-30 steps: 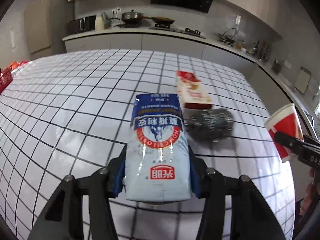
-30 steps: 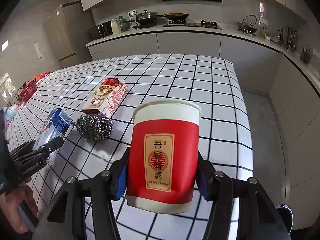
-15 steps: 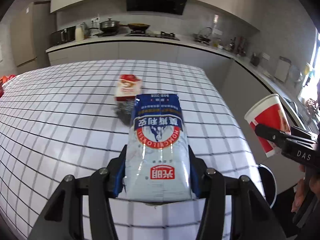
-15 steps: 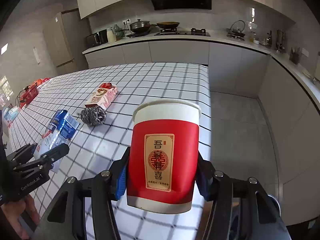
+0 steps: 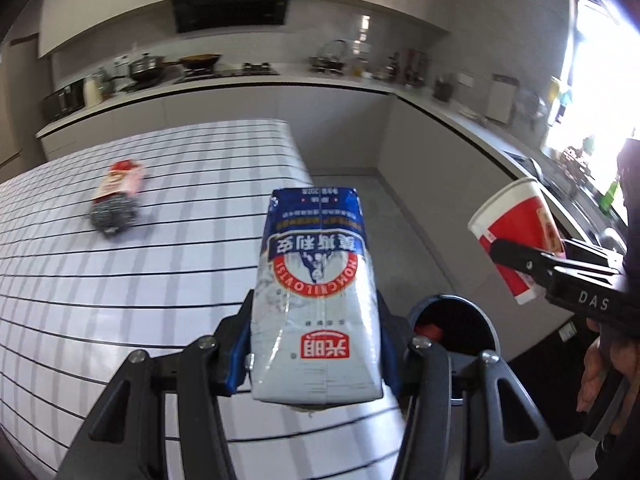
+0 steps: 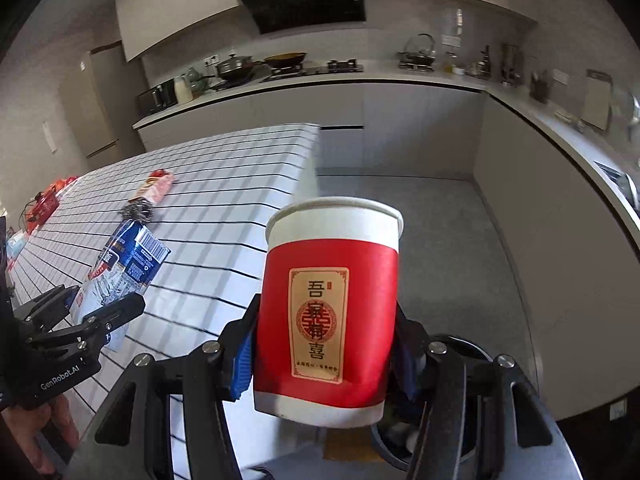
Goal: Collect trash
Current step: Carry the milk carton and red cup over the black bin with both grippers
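Observation:
A blue and white milk carton (image 5: 316, 292) is pinched at its lower end by my left gripper (image 5: 316, 356), and it hangs over the right edge of the white tiled table (image 5: 120, 280). My right gripper (image 6: 326, 356) is shut on a red paper cup (image 6: 328, 312), held upright past the table's edge. Beneath both, on the grey floor, stands a dark round trash bin (image 5: 476, 332) with some rubbish inside; its rim (image 6: 468, 344) shows behind the cup. In the right wrist view the carton (image 6: 128, 260) and left gripper (image 6: 92, 316) sit at the left.
A steel scourer (image 5: 114, 216) and a red snack packet (image 5: 120, 180) lie further back on the table. Red items (image 6: 48, 200) sit at its far left end. Grey kitchen counters run along the back and right walls. A person's hand (image 5: 604, 376) holds the right gripper.
Both grippers have swung right, from over the table top to its right edge, each still holding its item. The scourer and packet slid left in view and the bin appeared below.

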A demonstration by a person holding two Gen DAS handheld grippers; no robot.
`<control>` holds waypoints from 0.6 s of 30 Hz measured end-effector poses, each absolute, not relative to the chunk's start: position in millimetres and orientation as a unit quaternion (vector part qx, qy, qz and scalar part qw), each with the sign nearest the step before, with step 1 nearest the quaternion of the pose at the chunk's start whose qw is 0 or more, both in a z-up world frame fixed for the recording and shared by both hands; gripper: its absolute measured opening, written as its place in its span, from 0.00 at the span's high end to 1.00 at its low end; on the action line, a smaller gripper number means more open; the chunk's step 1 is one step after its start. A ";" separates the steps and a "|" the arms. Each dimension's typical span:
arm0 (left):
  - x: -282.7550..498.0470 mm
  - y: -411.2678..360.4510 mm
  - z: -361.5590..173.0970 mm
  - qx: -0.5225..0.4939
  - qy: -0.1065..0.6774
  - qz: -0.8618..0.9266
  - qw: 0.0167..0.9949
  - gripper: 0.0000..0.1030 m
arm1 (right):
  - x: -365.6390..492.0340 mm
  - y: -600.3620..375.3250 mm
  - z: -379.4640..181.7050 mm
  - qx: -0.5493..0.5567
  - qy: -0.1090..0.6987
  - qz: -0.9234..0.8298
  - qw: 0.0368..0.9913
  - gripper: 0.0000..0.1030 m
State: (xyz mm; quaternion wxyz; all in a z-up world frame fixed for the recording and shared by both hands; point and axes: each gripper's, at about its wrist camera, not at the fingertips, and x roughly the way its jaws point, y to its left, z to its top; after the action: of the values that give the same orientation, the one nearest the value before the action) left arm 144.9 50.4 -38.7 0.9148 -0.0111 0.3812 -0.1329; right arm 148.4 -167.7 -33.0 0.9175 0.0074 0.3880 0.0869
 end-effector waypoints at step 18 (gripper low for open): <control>123.4 -105.9 -82.9 0.029 0.424 -0.216 0.879 0.48 | 99.6 -331.4 -81.4 0.008 0.431 0.061 0.900 0.43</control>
State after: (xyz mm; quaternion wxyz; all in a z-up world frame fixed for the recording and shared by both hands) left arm 123.4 -105.9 -82.9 0.8791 0.0291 0.4241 -0.2156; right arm 99.6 -331.4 -81.4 0.9000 0.0083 0.4314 0.0614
